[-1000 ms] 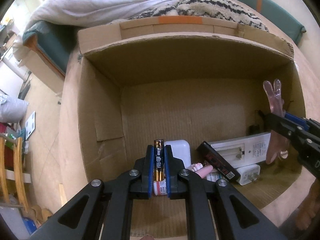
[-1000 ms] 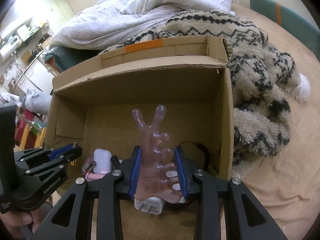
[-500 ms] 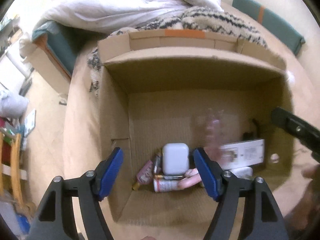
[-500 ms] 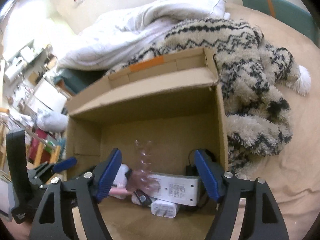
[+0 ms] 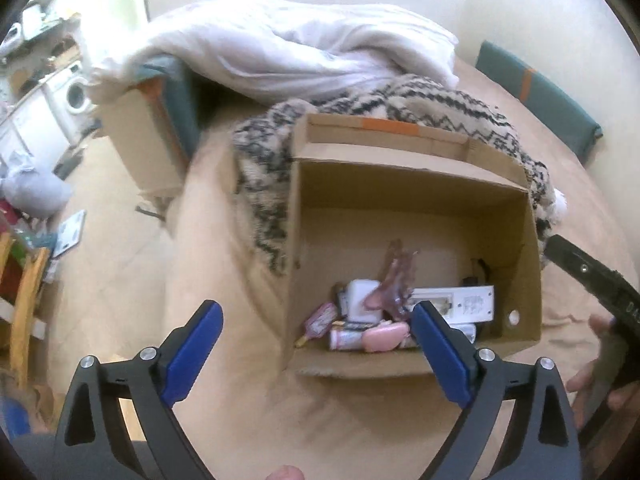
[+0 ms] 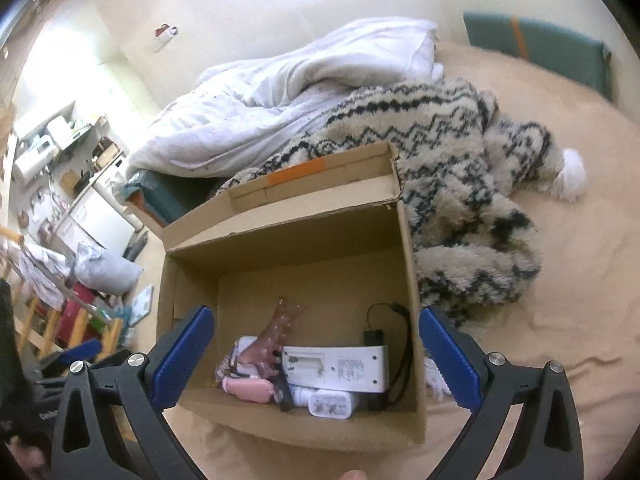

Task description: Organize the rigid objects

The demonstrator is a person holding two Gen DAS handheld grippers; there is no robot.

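Note:
An open cardboard box [image 5: 408, 364] [image 6: 304, 428] sits on the beige bed. Inside lie a translucent pink hand-shaped massager [image 5: 394, 286] [image 6: 278, 338], a white case [image 5: 362, 300], a white remote-like device [image 5: 460, 304] [image 6: 340, 368], a pink case [image 5: 384, 338] [image 6: 248, 388], a small tube [image 5: 344, 338], a white plug adapter [image 6: 330, 404] and a black cable [image 6: 394, 344]. My left gripper [image 5: 316, 354] is open and empty, above and in front of the box. My right gripper [image 6: 314, 354] is open and empty, above the box's near edge.
A black-and-cream patterned fuzzy blanket [image 6: 448, 184] [image 5: 264, 184] lies against the box's back and right side. A white duvet [image 5: 288, 52] [image 6: 288, 92] is piled behind. A teal cushion [image 6: 540, 48] is at the far right. The floor with clutter [image 5: 48, 224] lies left.
Both grippers opened and let go: the battery and the pink massager dropped into the box. Both grippers then pulled back and up, away from the box.

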